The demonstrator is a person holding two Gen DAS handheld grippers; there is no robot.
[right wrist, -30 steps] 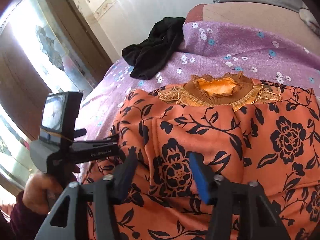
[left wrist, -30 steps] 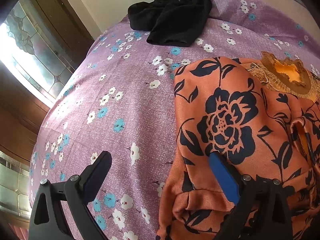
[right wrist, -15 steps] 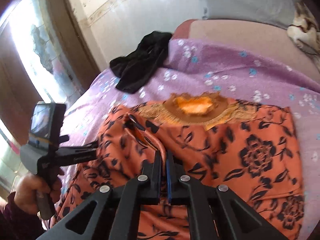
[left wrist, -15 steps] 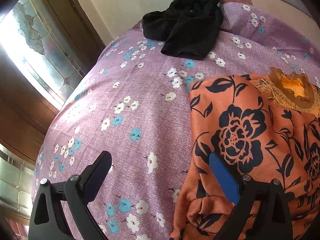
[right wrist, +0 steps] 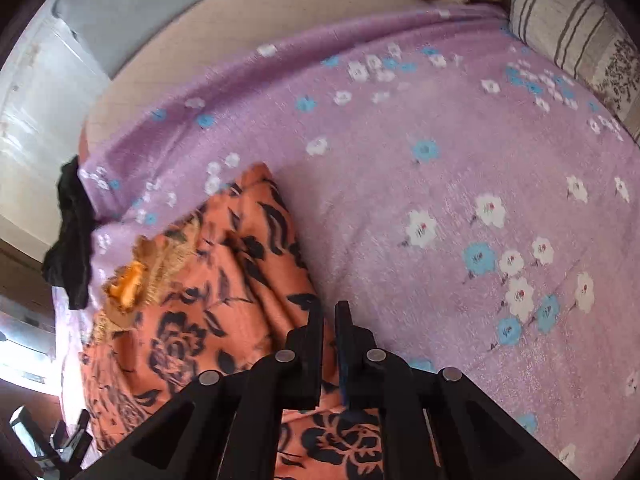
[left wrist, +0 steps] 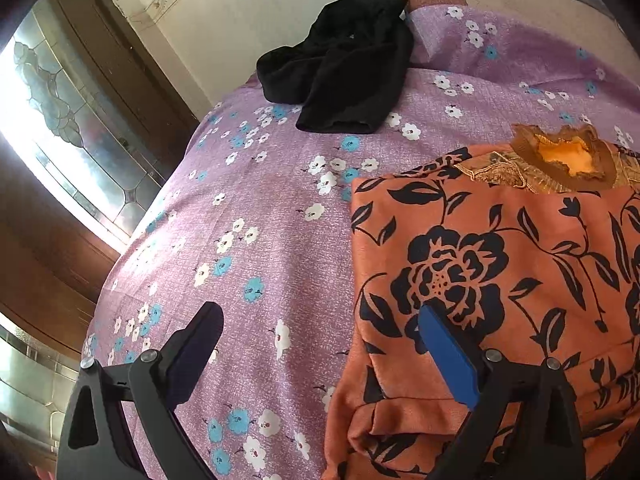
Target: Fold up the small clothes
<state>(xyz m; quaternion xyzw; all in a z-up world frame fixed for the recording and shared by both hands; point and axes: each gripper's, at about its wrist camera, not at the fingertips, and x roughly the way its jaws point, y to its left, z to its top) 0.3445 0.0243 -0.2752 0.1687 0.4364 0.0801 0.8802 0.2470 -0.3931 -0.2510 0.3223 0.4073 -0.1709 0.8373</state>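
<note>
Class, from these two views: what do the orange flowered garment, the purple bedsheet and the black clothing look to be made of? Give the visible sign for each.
Orange flowered garment: probably soft brushed or fleecy knit; matte, thick rounded folds, ribbed collar.
Purple bedsheet: apparently thin woven cotton or blend; speckled weave, printed flowers, lies flat.
Black clothing: looks like soft matte knit; limp crumpled heap, no shine; fibre uncertain.

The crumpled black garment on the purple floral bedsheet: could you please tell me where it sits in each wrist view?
Left wrist view: the crumpled black garment lies top centre, at the far end of the purple floral bedsheet.
Right wrist view: it is at the far left edge, partly cut off.
Shared landmark: the orange black-flowered top's ruffled collar.
</note>
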